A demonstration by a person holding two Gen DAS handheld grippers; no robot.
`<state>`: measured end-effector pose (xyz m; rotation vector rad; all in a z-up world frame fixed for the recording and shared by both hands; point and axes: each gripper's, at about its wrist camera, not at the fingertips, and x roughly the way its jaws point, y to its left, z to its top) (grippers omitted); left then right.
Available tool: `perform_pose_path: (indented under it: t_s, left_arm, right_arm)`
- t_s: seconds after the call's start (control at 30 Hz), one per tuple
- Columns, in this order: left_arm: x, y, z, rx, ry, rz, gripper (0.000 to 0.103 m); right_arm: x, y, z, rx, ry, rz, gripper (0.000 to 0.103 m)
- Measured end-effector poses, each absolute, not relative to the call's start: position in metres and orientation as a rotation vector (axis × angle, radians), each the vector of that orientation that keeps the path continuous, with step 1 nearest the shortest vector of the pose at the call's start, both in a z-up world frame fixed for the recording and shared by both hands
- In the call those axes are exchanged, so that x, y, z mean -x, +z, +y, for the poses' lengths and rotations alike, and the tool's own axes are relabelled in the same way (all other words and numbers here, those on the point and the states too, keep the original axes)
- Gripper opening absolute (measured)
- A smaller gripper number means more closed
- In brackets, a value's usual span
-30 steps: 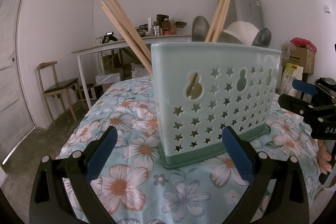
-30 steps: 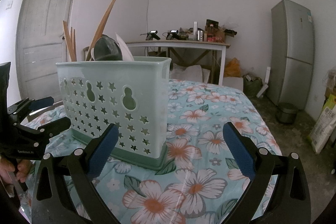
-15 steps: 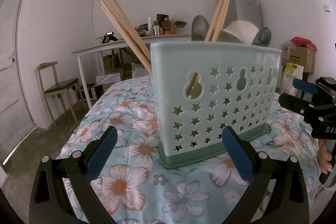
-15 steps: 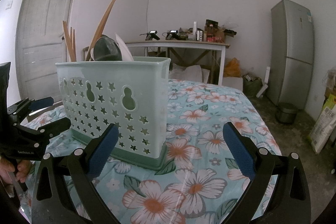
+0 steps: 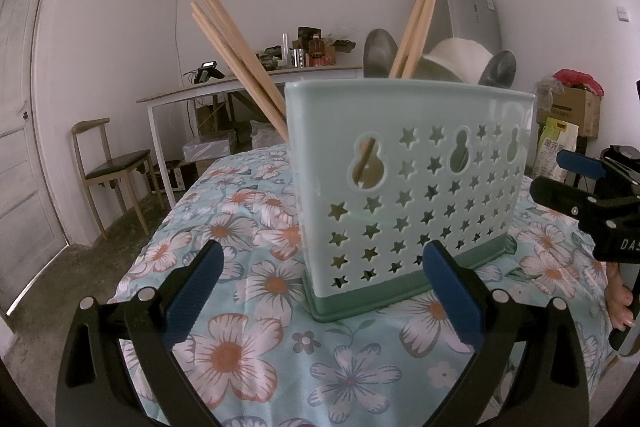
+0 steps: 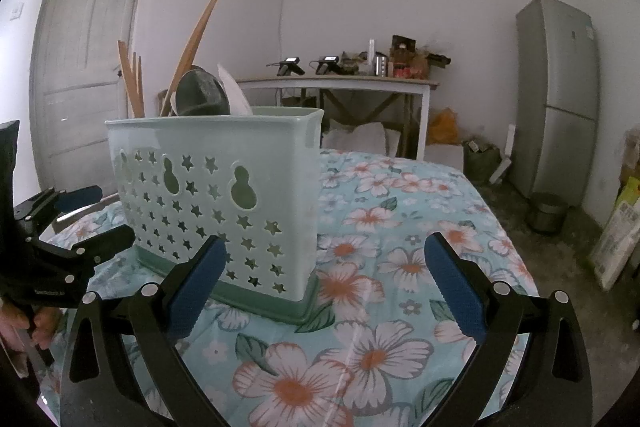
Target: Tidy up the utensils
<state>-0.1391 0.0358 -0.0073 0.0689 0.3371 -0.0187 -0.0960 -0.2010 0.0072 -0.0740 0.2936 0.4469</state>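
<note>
A pale mint-green plastic utensil caddy (image 5: 408, 187) with star-shaped holes stands upright on the table's blue floral cloth (image 5: 248, 347). Long wooden chopsticks (image 5: 236, 47) lean out toward 11 o'clock, a second pair (image 5: 416, 23) toward 1 o'clock beside grey metal spoon bowls (image 5: 378, 53) and a white ladle (image 5: 460, 61). The left hand-held gripper (image 5: 320, 291) hangs before the caddy, blue pads spread wide, empty. The right hand-held gripper (image 6: 328, 287) is likewise wide open, the caddy at its 11 o'clock.
</note>
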Motion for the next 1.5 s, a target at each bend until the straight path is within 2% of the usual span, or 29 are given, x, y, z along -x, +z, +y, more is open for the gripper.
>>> perform_pose_path:
  t_s: [1.5]
  left_arm:
    - [0.129,-0.001,0.074,-0.074,-0.015,0.356,0.098]
  right_arm:
    - [0.099,0.010,-0.198,0.078,0.440,0.288,0.095]
